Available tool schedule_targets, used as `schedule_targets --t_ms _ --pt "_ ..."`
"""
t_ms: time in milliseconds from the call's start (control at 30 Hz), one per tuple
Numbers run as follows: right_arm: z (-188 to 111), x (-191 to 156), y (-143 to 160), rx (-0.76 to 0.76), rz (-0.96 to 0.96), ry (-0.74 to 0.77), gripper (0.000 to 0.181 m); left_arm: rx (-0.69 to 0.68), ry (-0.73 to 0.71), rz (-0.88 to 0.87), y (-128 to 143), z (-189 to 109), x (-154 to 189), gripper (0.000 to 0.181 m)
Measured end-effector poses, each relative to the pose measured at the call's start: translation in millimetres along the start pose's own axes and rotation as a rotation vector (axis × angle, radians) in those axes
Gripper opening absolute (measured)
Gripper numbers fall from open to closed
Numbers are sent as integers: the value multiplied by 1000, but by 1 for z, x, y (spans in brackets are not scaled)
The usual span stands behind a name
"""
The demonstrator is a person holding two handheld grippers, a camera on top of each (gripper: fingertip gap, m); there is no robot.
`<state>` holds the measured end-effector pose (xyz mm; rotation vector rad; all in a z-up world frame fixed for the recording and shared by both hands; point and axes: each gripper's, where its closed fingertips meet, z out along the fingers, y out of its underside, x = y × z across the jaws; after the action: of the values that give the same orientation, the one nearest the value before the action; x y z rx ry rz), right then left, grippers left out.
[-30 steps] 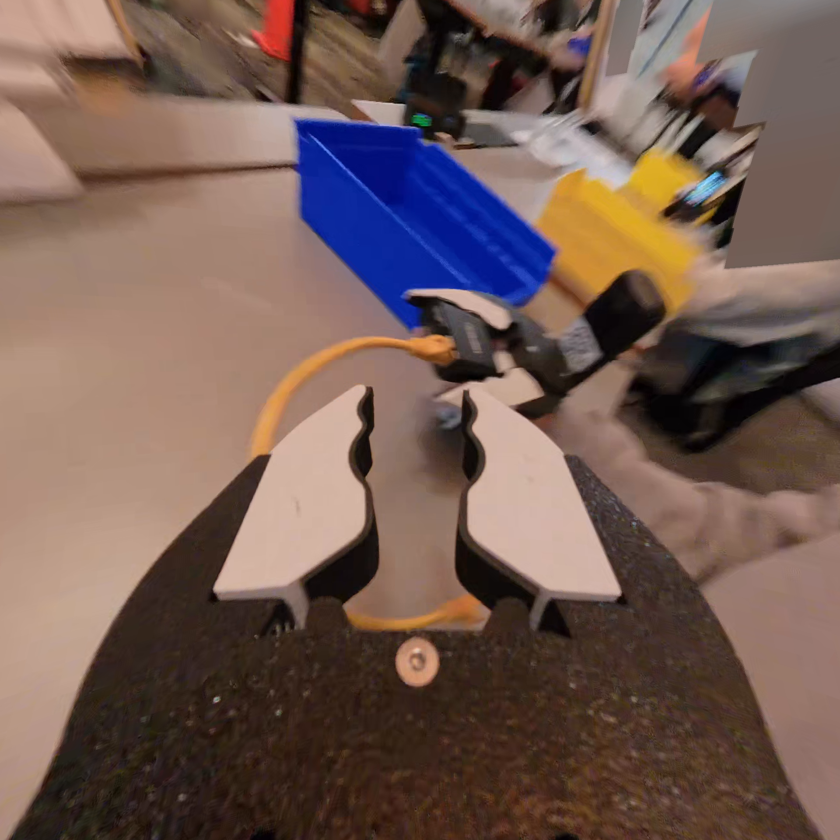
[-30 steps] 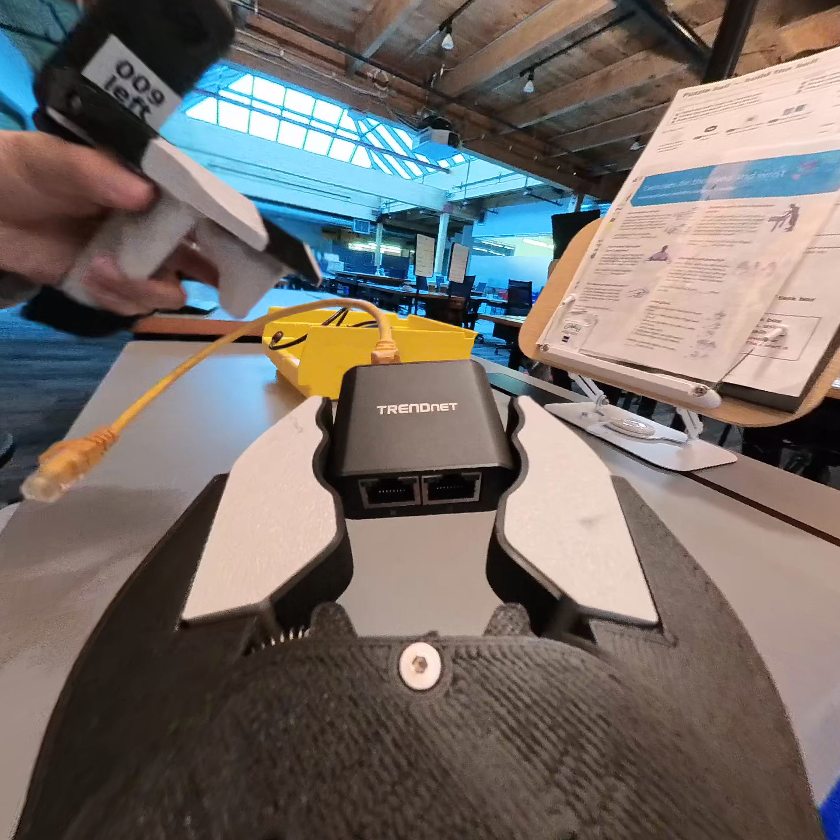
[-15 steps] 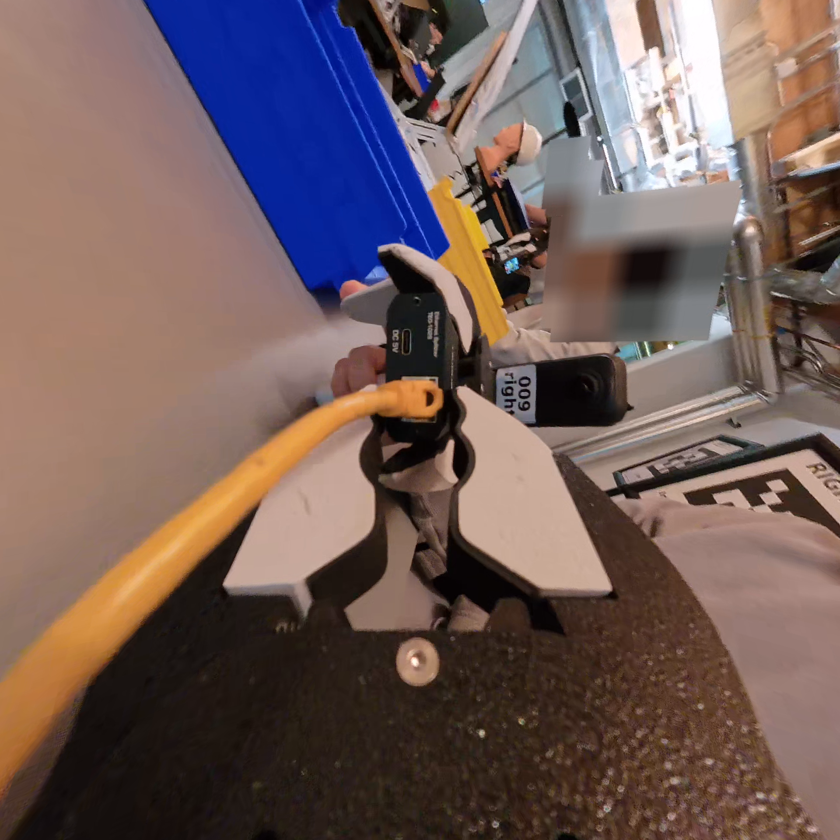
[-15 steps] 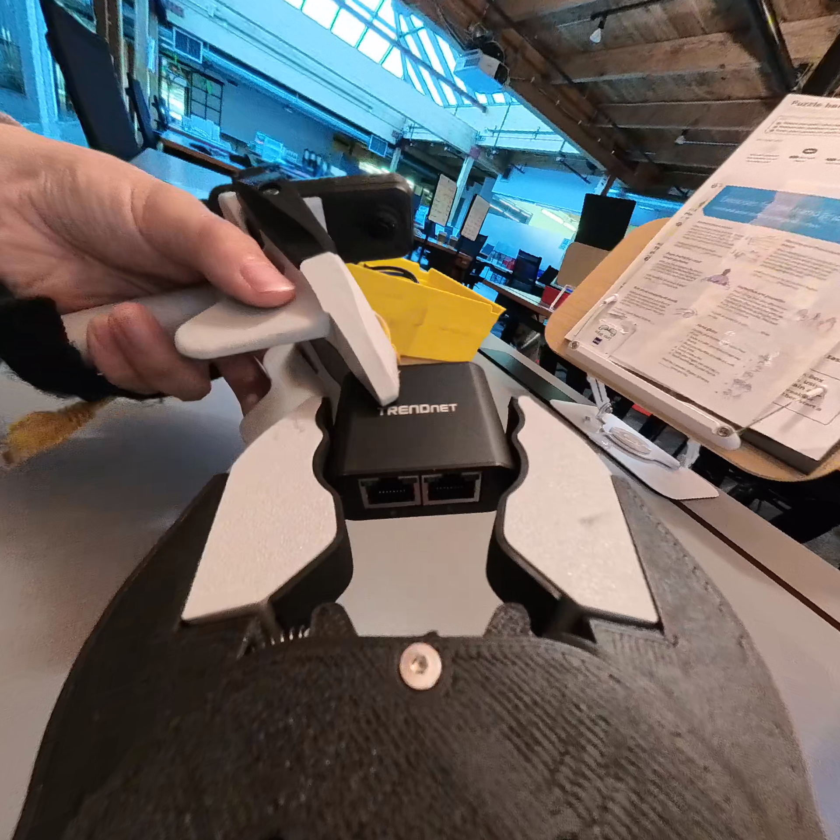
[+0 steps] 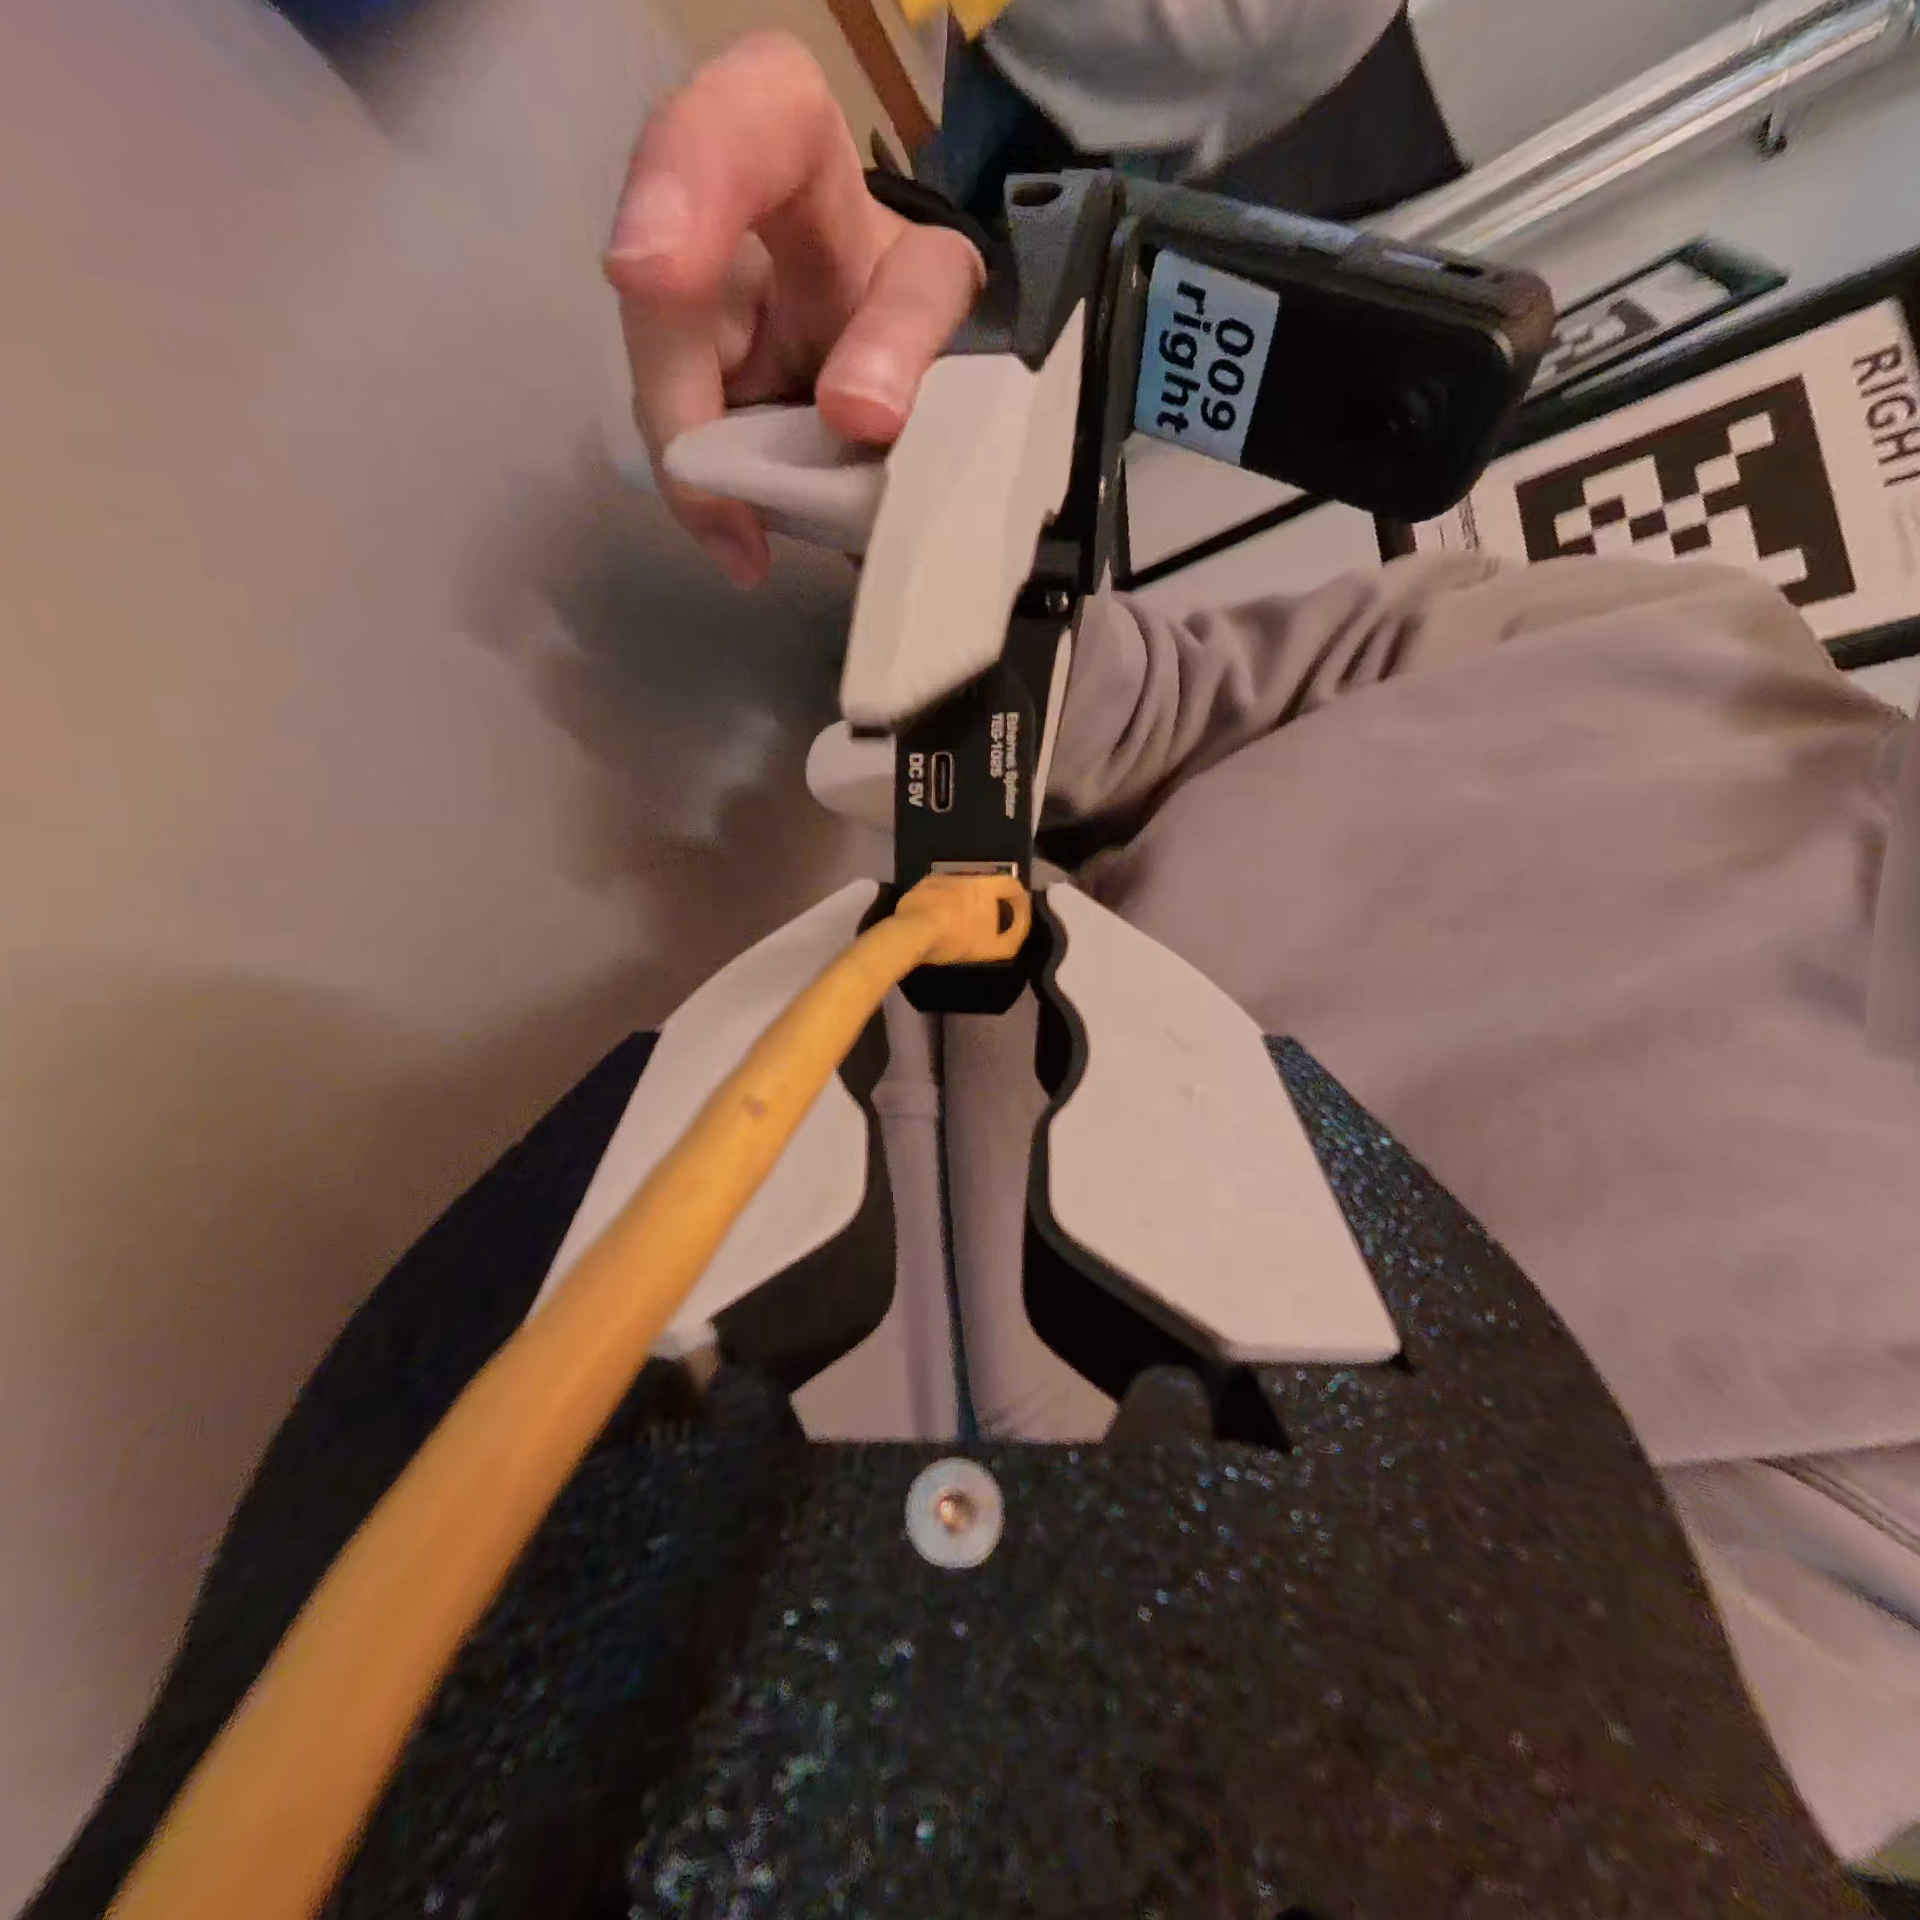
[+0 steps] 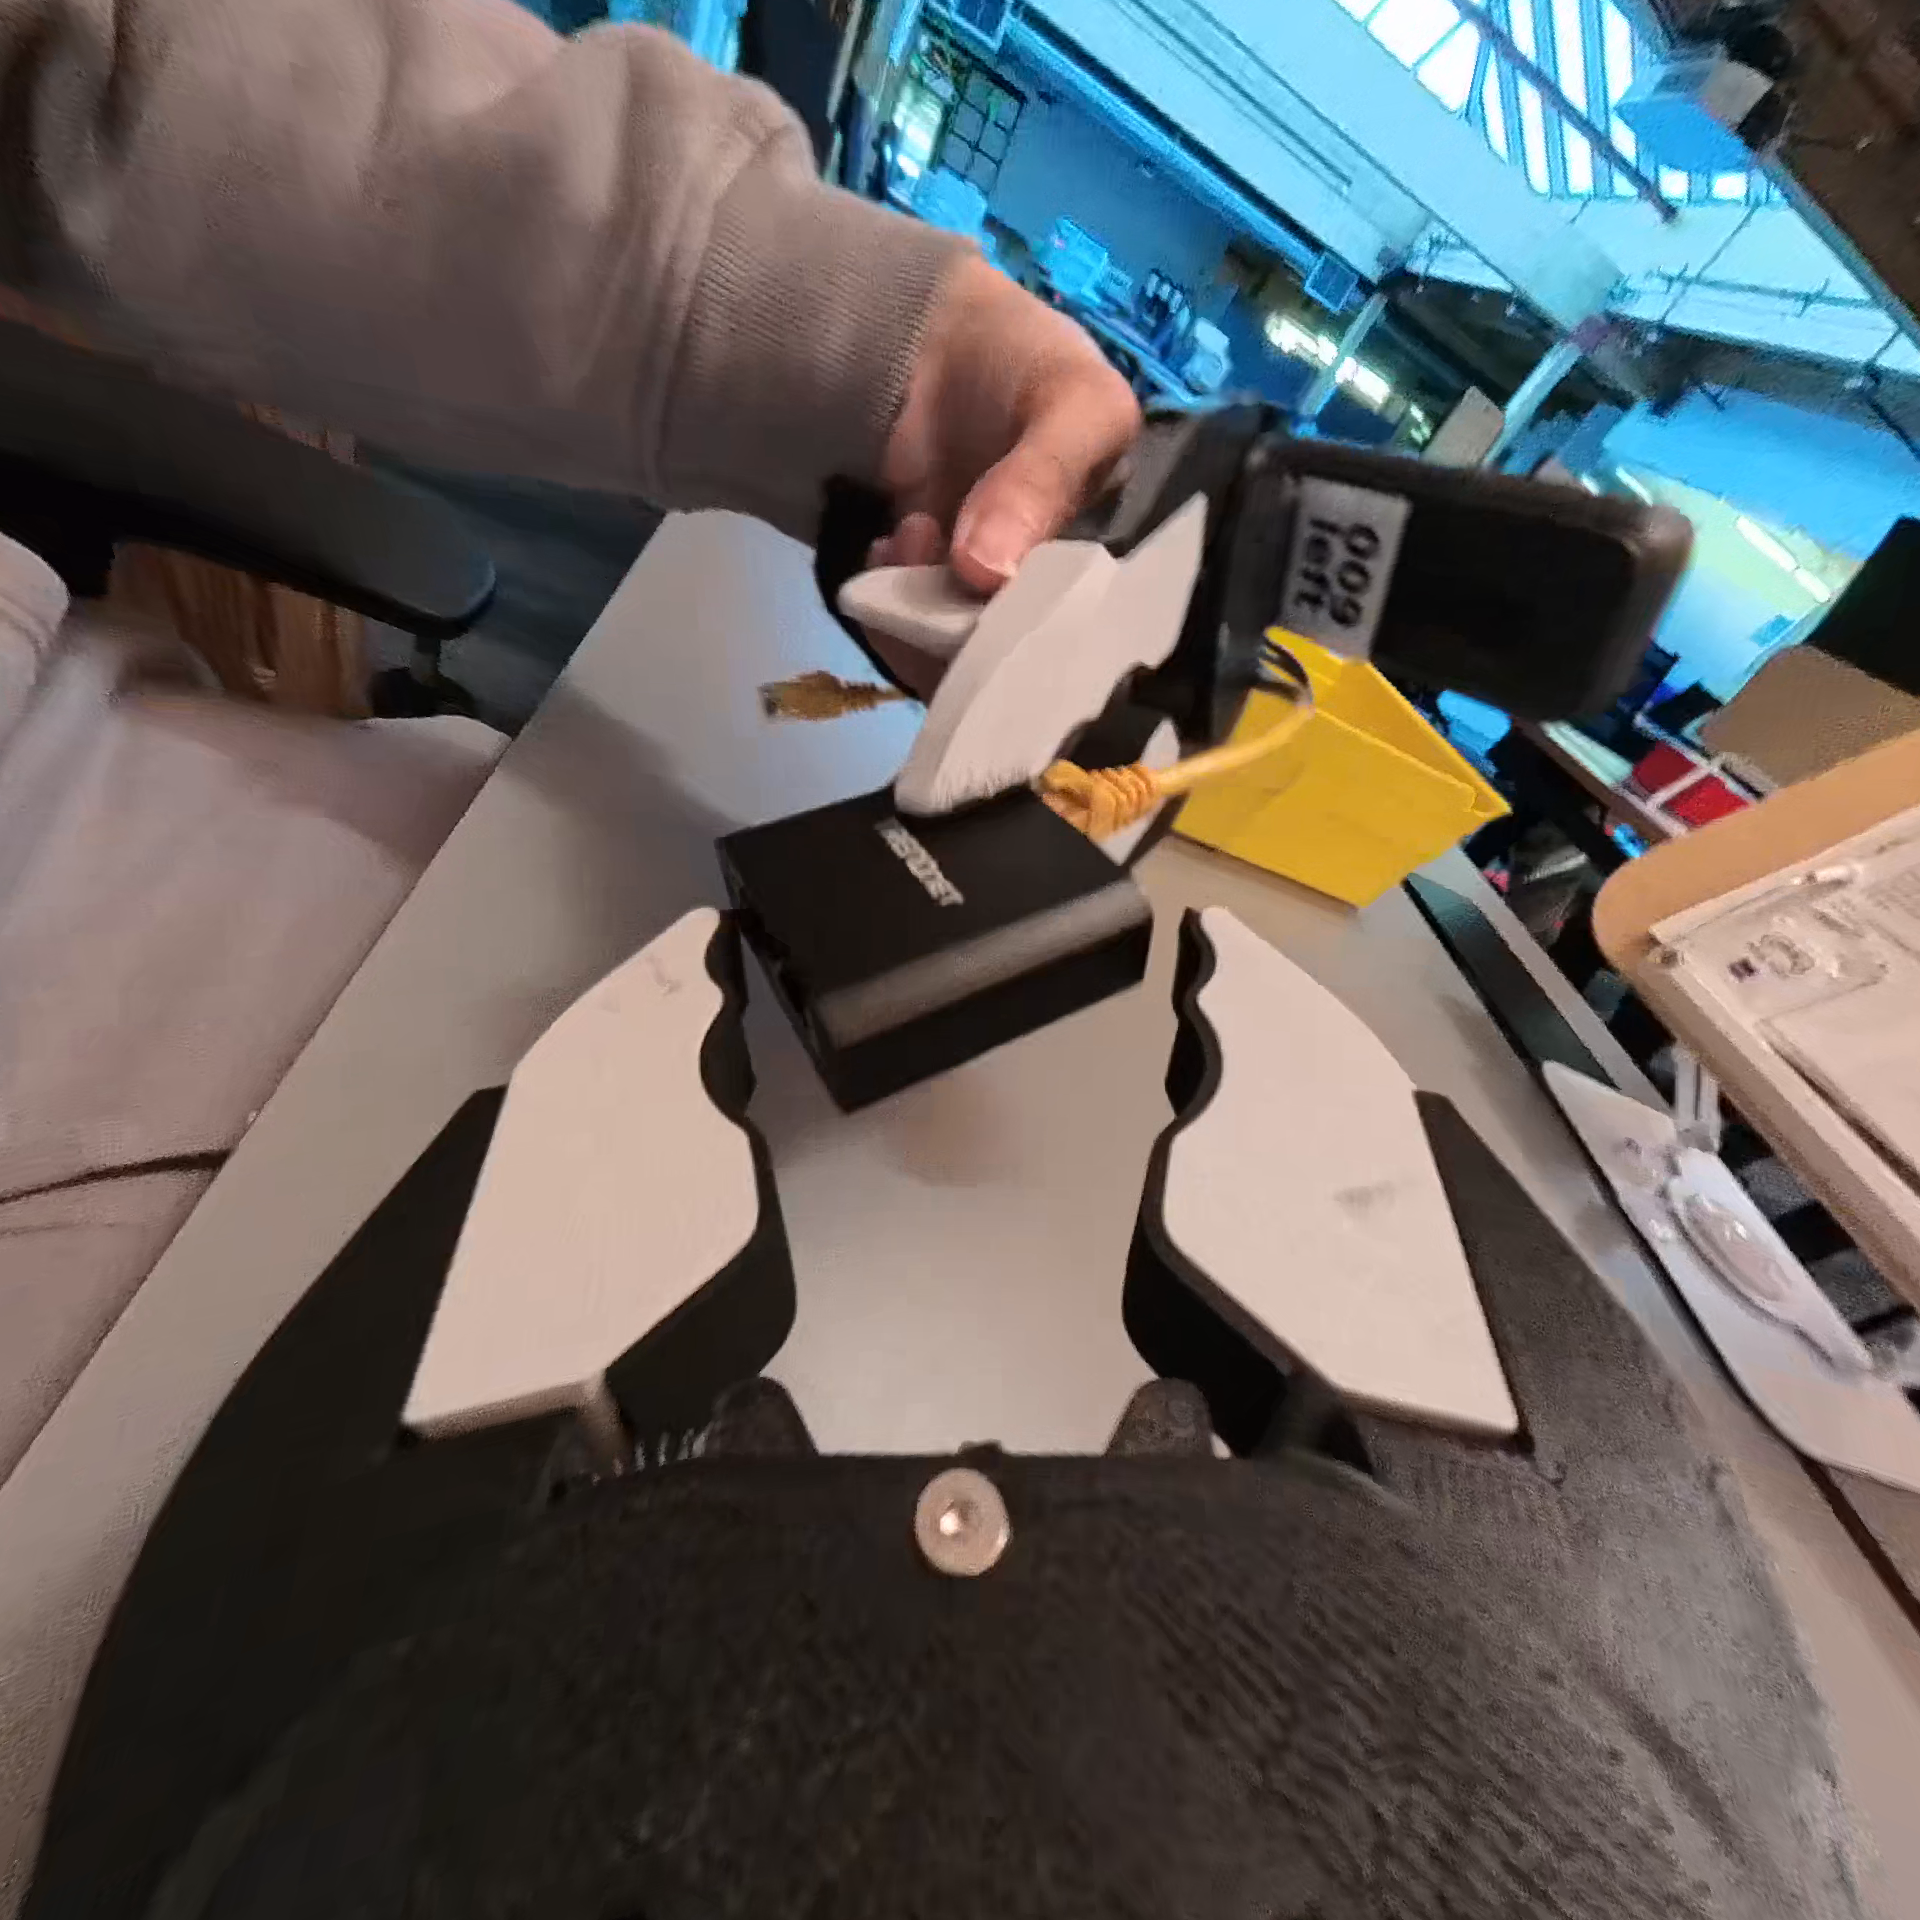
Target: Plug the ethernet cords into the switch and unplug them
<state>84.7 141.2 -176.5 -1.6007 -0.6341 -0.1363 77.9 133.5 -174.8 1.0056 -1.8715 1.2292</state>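
1. The switch [image 6: 925, 935] is a small black box just above the table [image 6: 935, 1299], skewed so one corner points at the right gripper [image 6: 961, 935].
2. The right gripper gapes wide. Its left fingertip is at the switch's corner, the right one is well clear, and it holds nothing.
3. The left gripper [image 5: 964, 914] comes in from the far end, nearly closed. Its fingers [image 5: 769, 1091] look pinched on the flat faces of the switch's port end, one above and one below.
4. The yellow cord [image 5: 665, 1247] has its plug [image 5: 977, 920] seated in that end, right between those tips. The plug's axis runs along the switch's length, straight back toward the left gripper.
5. I judge an unplugging pull must follow that line, and the left gripper is nearer.
6. The cord's free end [image 6: 821, 694] lies on the table behind. A yellow bin [image 6: 1340, 810] sits close by that end, and a document stand [image 6: 1766, 935] crowds the right.
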Motion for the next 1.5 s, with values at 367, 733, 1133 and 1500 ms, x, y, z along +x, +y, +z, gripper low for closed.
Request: schedule_targets --t_ms 367,733,1133,1500 --pt "-5 72 22 -183 -6 523 69 566 -321 49 -61 -37 -31 40" --pt "8 73 2 -42 38 693 66 834 227 -98 -58 -24 -4 32" --pt "4 26 -15 -130 -165 207 94 179 -151 30 0 -28 -19 24" --pt "35 -2 10 -184 -153 89 80 -294 -101 80 28 -10 -10 24"
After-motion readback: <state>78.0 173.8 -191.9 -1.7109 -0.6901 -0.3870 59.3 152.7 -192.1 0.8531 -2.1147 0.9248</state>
